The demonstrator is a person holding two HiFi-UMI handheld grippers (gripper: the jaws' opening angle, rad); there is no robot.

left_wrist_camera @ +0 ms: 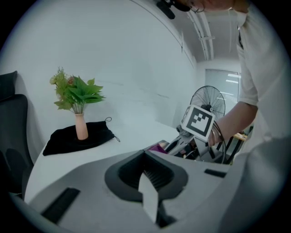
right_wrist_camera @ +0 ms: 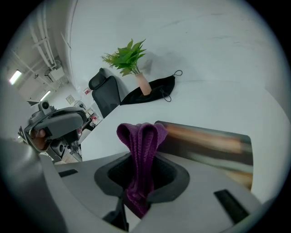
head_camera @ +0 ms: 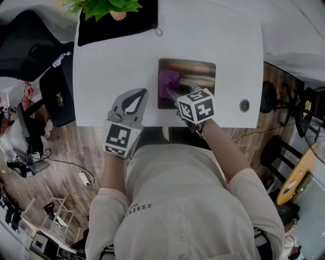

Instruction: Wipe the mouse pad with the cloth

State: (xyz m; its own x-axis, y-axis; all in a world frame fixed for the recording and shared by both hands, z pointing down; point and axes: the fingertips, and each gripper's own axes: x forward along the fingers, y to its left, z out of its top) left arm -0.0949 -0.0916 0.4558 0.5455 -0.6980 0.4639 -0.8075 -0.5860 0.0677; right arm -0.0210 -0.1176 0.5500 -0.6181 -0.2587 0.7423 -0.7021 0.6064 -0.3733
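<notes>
Where the white table (head_camera: 223, 40) reaches the upper left of the head view, a green plant (head_camera: 106, 6) in a vase stands on a black pouch (head_camera: 127, 25). Below it, at centre-left, the left gripper (head_camera: 136, 99) sits over the table's near edge. Its jaws are pressed together with nothing between them and point toward the top of the frame. The left forearm (head_camera: 114, 172) runs almost straight down from it to a pale short sleeve (head_camera: 109, 208). Just right of this gripper lies the mouse pad (head_camera: 199, 76), a dark rectangle at frame centre. The purple cloth (head_camera: 168, 80) is bunched on the pad's left part, pinched by the right gripper (head_camera: 171, 92). In the right gripper view its jaws are clamped on a fold that stands up between them. This gripper slants toward the upper left, and the bare right forearm (head_camera: 223, 152) trails away to the lower right, with the elbow bent outward.
</notes>
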